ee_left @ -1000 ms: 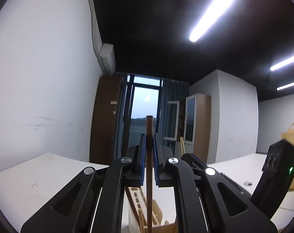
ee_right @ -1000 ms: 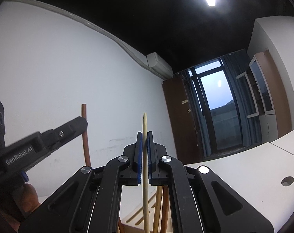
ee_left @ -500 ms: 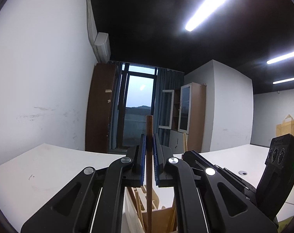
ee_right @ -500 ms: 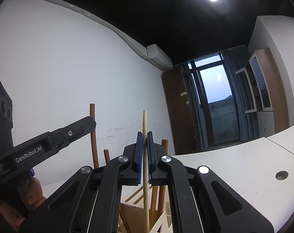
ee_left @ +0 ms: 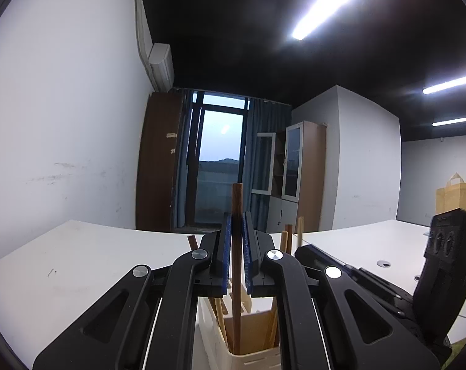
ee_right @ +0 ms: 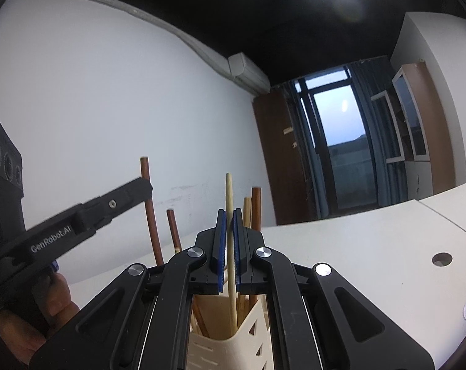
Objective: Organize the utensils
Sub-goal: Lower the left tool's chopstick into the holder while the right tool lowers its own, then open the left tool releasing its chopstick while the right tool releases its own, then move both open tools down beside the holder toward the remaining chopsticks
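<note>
Your left gripper [ee_left: 236, 240] is clamped on a dark brown chopstick [ee_left: 236, 203], which stands upright between the blue pads [ee_left: 226, 252], and its lower end reaches down into the cream utensil holder [ee_left: 251, 357] just below your fingers. Your right gripper [ee_right: 229, 237] is pinched just as tightly on a pale bamboo chopstick [ee_right: 229, 191], also upright, pointed tip on top, shaft running down into the same slotted holder [ee_right: 233, 348]. You're pointing both tools level across the white table [ee_left: 79, 265], and the holder sits on it right under both sets of jaws. Inside the holder, more sticks are standing: from the right wrist you can see two brown ones [ee_right: 173, 231] leaning on the left and a brown and a light one [ee_right: 254, 206] just behind your pads. From that same view your left tool comes in from the left side, its jaw closed on the tall brown stick, with your hand [ee_right: 48, 305] wrapped around the grip beneath it. How deep either held stick sits in the holder, you can't tell from here.
</note>
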Available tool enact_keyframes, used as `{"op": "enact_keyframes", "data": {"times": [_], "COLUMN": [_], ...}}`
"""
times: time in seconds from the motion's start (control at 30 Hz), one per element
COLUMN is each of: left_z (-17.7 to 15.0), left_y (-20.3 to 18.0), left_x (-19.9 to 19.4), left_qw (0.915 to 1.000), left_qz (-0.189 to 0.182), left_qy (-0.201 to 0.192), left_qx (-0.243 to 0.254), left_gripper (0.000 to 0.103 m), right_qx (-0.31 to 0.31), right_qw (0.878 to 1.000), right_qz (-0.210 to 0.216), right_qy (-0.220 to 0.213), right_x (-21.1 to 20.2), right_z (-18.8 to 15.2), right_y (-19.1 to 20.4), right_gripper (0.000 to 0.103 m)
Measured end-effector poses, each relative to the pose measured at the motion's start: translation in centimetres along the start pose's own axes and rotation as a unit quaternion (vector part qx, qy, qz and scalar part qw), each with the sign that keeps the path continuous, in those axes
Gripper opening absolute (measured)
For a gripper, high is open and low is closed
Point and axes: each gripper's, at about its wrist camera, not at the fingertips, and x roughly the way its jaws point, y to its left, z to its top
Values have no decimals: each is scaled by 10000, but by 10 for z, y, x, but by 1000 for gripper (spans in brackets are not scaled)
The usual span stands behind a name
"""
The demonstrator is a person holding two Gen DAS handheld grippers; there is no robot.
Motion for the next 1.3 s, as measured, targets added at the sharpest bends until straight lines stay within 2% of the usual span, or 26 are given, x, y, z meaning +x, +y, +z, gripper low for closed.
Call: {"op": "enact_keyframes", "data": {"times": [0.23, 0.3, 0.37, 0.4, 0.67, 1.17, 1.3], "left_z": [8, 10, 16, 16, 22, 9, 3], "left_y": [3, 7, 10, 12, 17, 9, 9], "left_x": [-3, -4, -6, -7, -18, -35, -41], "left_qw": [10000, 9999, 9999, 9998, 9998, 9978, 9960], "left_qz": [-29, -62, -42, -50, -51, 149, 185], "left_qy": [46, 49, 35, 44, 60, 651, 871], "left_qx": [-57, -105, -159, -184, -202, 44, 79], "left_gripper": [7, 11, 13, 14, 20, 29, 33], "right_qx": [14, -2, -7, 12, 38, -340, -417], "right_qw": [9998, 9998, 9997, 9997, 9993, 9958, 9937], "right_qz": [-67, -92, -145, -160, -313, -672, -719], "right_qy": [160, 184, 187, 187, 205, 520, 746], "right_x": [-5, -8, -11, -12, -20, -40, -41], "right_z": [-5, -5, -4, -3, -1, 5, 3], "right_y": [-1, -2, -3, -5, -7, 14, 19], "right_gripper": [6, 6, 11, 17, 19, 34, 41]}}
